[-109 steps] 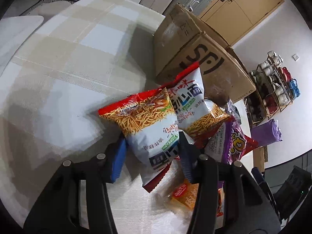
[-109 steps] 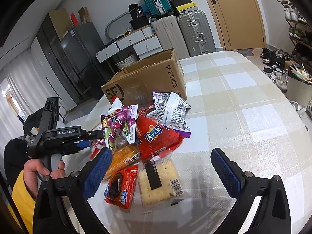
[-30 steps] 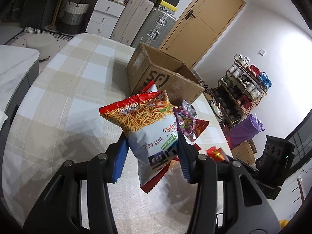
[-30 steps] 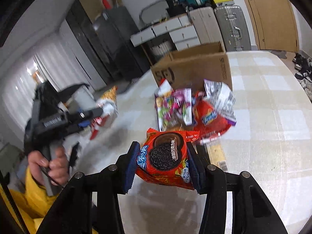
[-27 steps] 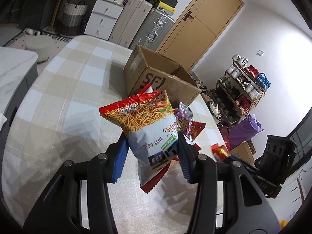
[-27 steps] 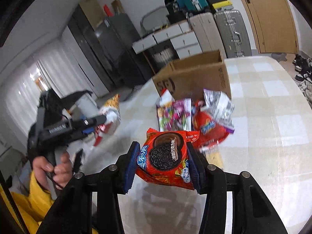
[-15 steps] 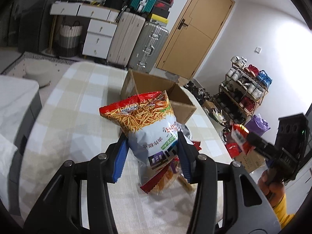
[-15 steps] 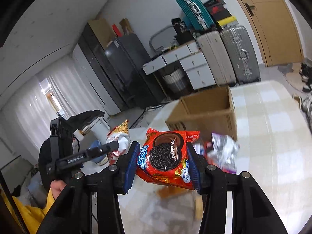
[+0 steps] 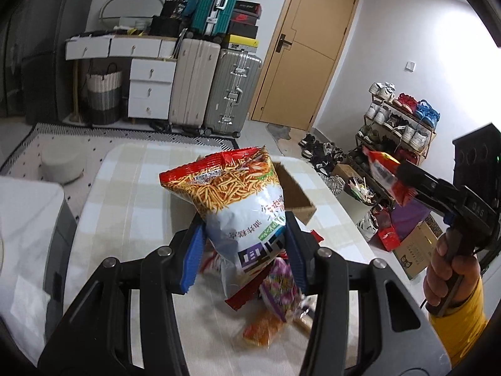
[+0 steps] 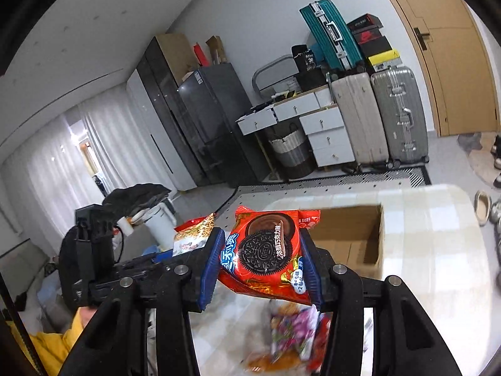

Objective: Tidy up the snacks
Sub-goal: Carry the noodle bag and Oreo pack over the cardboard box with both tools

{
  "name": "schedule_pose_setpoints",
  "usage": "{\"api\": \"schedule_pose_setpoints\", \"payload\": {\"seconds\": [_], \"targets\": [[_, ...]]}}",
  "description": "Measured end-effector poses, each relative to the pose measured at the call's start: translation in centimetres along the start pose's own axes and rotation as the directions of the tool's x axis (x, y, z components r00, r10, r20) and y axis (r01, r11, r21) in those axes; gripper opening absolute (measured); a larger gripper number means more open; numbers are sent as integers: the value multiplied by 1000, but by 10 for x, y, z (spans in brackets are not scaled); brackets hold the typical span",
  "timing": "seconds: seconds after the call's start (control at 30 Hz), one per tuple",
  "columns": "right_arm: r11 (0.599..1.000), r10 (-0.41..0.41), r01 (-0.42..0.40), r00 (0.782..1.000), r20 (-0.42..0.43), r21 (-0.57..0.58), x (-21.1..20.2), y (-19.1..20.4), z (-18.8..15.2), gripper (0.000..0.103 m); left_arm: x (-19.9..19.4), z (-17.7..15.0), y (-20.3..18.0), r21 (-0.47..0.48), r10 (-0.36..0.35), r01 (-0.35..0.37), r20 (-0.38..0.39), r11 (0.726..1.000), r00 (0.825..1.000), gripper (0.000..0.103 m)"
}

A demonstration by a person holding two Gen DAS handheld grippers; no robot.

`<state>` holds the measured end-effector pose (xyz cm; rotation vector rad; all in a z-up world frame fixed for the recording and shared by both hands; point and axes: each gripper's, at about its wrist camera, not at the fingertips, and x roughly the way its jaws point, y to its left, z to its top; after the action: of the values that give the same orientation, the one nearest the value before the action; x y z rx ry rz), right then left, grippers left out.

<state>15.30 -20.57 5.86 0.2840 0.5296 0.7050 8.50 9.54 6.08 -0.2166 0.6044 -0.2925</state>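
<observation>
Red cookie packet (image 10: pixel 267 255), centre of the right wrist view: "OREO" embossed on the pictured biscuit, Chinese characters beside it at 3 o'clock. Noodle-snack bag (image 9: pixel 241 210), centre of the left wrist view: Chinese print, upside down, not legible. Black bag (image 10: pixel 305 58) on the drawers, at 12 o'clock from the packet: "30".

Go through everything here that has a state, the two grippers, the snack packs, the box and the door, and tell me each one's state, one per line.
Left gripper: shut on the noodle snack bag.
Red and white noodle snack bag: sealed, held clear of the table.
Right gripper: shut on the cookie pack.
Red Oreo cookie pack: sealed, held in the air.
Brown cardboard box: open at the top, on the checked table.
Wooden door: closed.
</observation>
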Motion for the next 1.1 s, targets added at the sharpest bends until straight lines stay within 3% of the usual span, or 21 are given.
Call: {"api": "schedule_pose_setpoints", "payload": {"seconds": [0.3, 0.57, 0.93, 1.1], "targets": [[1000, -21, 21, 1000, -16, -9, 41, -24, 42, 48, 56, 67, -29, 46, 11, -10, -29, 999, 1000, 44], [998, -30, 33, 998, -62, 45, 88, -60, 61, 48, 152, 112, -36, 65, 20, -13, -104, 998, 994, 44], [993, -77, 91, 981, -176, 71, 157, -103, 52, 48, 270, 132, -25, 62, 45, -32, -236, 998, 971, 44], [990, -73, 96, 973, -219, 99, 177, -121, 38, 48, 314, 124, -17, 61, 51, -35, -289, 998, 956, 44]]}}
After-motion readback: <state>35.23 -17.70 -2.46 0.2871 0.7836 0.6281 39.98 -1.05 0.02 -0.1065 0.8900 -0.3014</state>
